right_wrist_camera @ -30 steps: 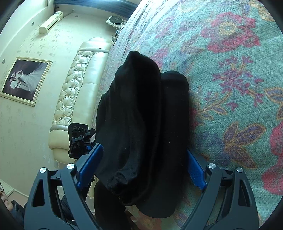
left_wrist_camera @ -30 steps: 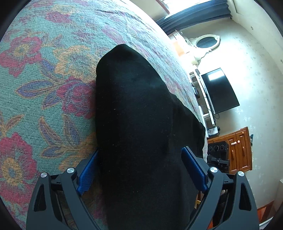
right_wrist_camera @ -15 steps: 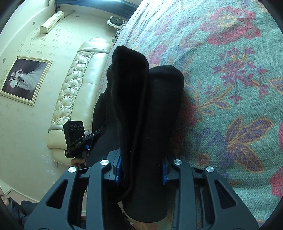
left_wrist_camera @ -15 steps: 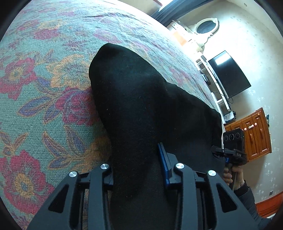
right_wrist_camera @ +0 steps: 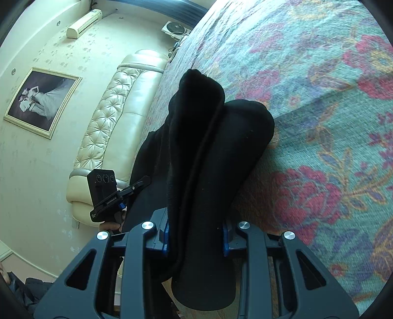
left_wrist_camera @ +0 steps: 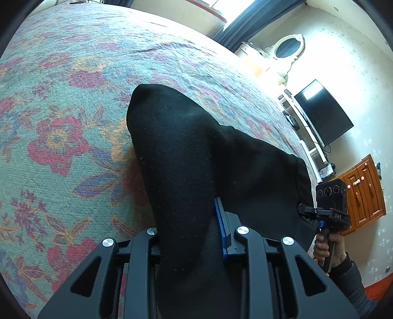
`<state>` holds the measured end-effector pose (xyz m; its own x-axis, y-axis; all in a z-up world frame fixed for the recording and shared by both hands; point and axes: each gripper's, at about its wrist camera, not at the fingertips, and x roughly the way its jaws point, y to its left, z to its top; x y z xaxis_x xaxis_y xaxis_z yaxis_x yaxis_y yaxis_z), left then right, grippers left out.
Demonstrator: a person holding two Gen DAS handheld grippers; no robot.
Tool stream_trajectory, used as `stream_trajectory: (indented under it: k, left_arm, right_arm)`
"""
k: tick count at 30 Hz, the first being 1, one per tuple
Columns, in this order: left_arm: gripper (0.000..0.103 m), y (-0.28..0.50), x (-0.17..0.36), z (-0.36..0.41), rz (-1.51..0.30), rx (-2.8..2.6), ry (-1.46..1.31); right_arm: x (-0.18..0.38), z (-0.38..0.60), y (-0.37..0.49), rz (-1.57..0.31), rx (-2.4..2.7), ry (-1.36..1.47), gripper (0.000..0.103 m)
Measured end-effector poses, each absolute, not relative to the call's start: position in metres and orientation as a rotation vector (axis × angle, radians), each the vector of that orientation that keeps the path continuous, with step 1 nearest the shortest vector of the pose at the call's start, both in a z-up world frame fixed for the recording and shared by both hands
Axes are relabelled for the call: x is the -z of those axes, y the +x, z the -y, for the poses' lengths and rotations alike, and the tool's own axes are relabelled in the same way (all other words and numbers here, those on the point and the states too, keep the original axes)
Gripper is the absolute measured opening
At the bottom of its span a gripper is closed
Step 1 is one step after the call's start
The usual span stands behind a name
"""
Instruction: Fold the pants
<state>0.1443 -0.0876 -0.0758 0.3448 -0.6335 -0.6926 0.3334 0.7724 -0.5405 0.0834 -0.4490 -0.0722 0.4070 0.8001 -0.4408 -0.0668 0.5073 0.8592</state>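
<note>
Floral bedspread (left_wrist_camera: 73, 103) in teal, red and orange covers the bed and fills most of both wrist views, with the black pants (left_wrist_camera: 186, 171) lying on it in a long bundle. In the left wrist view the left gripper (left_wrist_camera: 191, 233) has just been closing and now pinches a gathered fold of the pants between its blue pads, the cloth running from 6 o'clock up to a rounded end near the centre. At 4 o'clock a hand (left_wrist_camera: 326, 247) holds the right gripper (left_wrist_camera: 331, 203), whose black body carries the small letters "DAS"; nothing else on it can be read. Behind it stand a wooden cabinet (left_wrist_camera: 363, 191), a dark wall television (left_wrist_camera: 321, 112) at 2 o'clock, an oval mirror (left_wrist_camera: 289, 46) at 1 o'clock and a dark curtain (left_wrist_camera: 248, 24) by the bright window. In the right wrist view the right gripper (right_wrist_camera: 195, 235) has likewise just been closing and clamps two stacked layers of the pants (right_wrist_camera: 216, 152), which rise from 6 o'clock toward the centre and block the near edge of the bed. At 8 o'clock the left gripper (right_wrist_camera: 108, 193) shows a strip of small white lettering too small to make out. A cream tufted headboard (right_wrist_camera: 115, 117) stands at 10 o'clock, a framed picture (right_wrist_camera: 41, 100) hangs at 9 o'clock, and an air conditioner (right_wrist_camera: 83, 23) sits at 11 o'clock.
</note>
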Motion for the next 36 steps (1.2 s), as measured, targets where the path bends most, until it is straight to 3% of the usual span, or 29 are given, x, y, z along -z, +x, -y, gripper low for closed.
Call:
stream_trajectory:
  k: [25, 36]
  left_arm:
    - [0.028, 0.194, 0.086, 0.022, -1.040, 0.567, -0.414]
    - [0.062, 0.193, 0.096, 0.010, -1.026, 0.607, -0.495]
  right_arm:
    - [0.097, 0.410, 0.163, -1.020, -0.722, 0.941, 0.029]
    - [0.111, 0.424, 0.147, -0.989, -0.730, 1.024, 0.030]
